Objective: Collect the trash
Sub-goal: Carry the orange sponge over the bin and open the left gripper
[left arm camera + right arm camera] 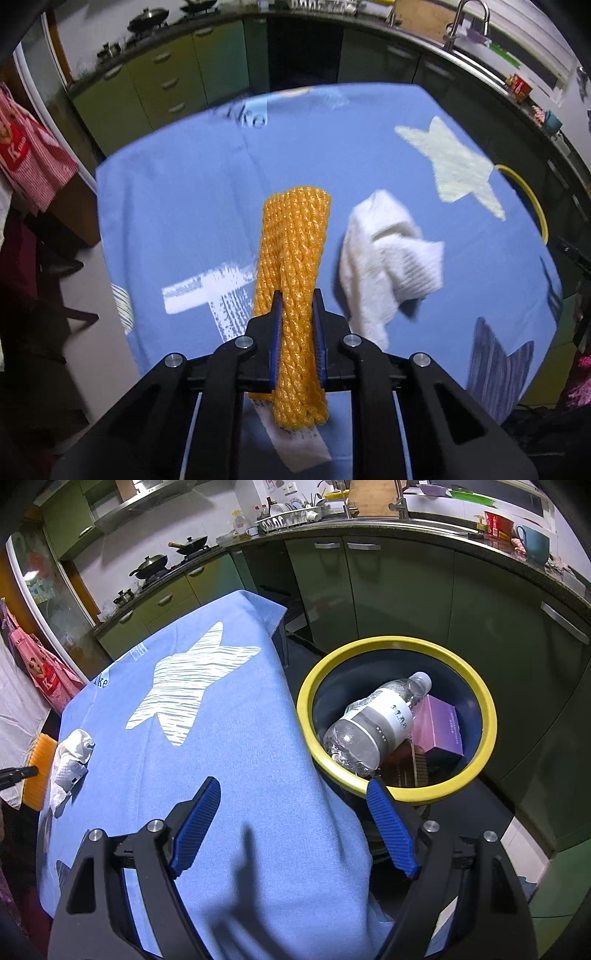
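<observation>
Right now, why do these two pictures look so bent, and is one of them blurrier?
Both views are fisheye, so the counters curve. The left wrist view is smeared: the white tissue and tablecloth print blur. The right wrist view is sharp, with a shadow on the cloth.

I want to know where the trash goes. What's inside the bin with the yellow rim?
Inside the bin lie a crushed clear plastic bottle, a purple box beside it, and something brown and ridged under them. The bottle and box cover whatever sits at the bottom.
</observation>
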